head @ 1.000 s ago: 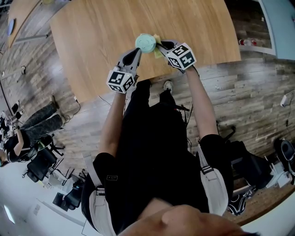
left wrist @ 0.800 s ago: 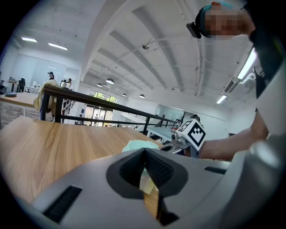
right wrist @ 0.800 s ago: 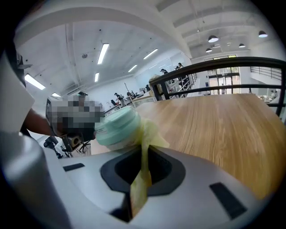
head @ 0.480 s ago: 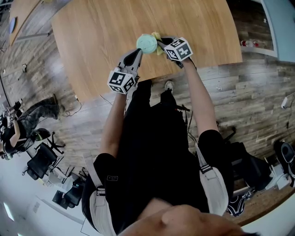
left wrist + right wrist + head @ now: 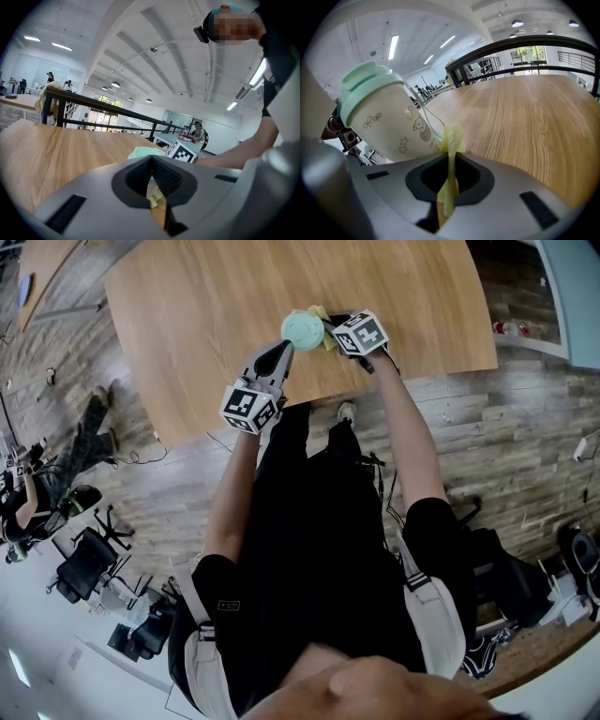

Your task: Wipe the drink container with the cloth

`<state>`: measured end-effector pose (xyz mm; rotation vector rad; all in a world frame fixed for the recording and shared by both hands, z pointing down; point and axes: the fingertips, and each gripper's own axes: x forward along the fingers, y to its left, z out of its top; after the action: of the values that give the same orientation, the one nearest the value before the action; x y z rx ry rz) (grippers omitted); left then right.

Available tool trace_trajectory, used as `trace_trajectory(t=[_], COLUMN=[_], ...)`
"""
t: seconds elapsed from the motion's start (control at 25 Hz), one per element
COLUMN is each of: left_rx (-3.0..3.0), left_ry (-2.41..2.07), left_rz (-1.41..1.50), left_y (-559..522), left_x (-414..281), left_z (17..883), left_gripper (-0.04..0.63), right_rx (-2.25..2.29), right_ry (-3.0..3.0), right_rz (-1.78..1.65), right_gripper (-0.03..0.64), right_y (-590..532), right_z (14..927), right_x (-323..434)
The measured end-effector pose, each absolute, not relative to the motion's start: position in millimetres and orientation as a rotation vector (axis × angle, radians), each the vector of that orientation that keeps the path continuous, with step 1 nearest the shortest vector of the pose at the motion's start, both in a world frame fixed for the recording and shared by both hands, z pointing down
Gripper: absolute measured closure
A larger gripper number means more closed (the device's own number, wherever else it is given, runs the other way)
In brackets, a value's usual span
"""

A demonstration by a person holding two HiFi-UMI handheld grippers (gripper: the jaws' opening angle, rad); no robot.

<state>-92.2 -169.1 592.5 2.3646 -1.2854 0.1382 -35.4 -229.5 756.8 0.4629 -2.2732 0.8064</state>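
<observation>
No readable text, numbers or brands anywhere; drink container [image 5: 389, 117] carries only drawings: bow, stars, small animal.

**A:** How many grippers do you count?

**B:** Two: the left gripper [image 5: 283, 350] and the right gripper [image 5: 329, 330]. Each carries one marker cube, so that makes two cubes, the left cube [image 5: 249, 407] and the right cube [image 5: 361, 334].

**A:** And drink containers?

**B:** One drink container [image 5: 302, 328], with one mint lid [image 5: 365, 79] on it.

**A:** Cloths?

**B:** One yellow cloth [image 5: 451, 140].

**A:** Tables?

**B:** One wooden table [image 5: 206, 306] up close. There are office chairs [image 5: 80, 573] at the lower left of the head view, but they are too crowded together to count.
</observation>
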Motion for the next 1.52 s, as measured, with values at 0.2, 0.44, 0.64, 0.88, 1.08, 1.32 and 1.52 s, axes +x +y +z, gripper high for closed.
trace_trajectory(t=[0.2,0.44,0.64,0.88,1.08,1.32,1.52], left_rx=[2.368,2.357,2.357,2.346,2.346,2.335,2.332], left_ry=[-1.286,-1.278,-1.272,-1.271,-1.278,-1.294,-1.308], left_rz=[0.136,0.125,0.124,0.106,0.113,0.121,0.122], left_y=[-169,-170,-170,-171,-170,-171,-171], left_x=[-92,-92,-93,-93,-95,-94,-93], left_z=[593,593,594,597,598,594,595], left_gripper=[0.572,0.573,0.573,0.573,0.572,0.572,0.572], right_rx=[0.454,0.417,0.303,0.236,0.204,0.201,0.224], right_ry=[-2.177,-2.135,-2.182,-2.248,-2.266,-2.282,-2.29], right_rz=[0.847,0.912,0.963,0.945,0.923,0.876,0.854], right_gripper=[0.574,0.574,0.574,0.574,0.574,0.574,0.574], right_y=[-228,-236,-240,-244,-242,-240,-238], right_z=[781,790,773,745,726,707,699], right_x=[-34,-41,-50,-54,-54,-50,-43])
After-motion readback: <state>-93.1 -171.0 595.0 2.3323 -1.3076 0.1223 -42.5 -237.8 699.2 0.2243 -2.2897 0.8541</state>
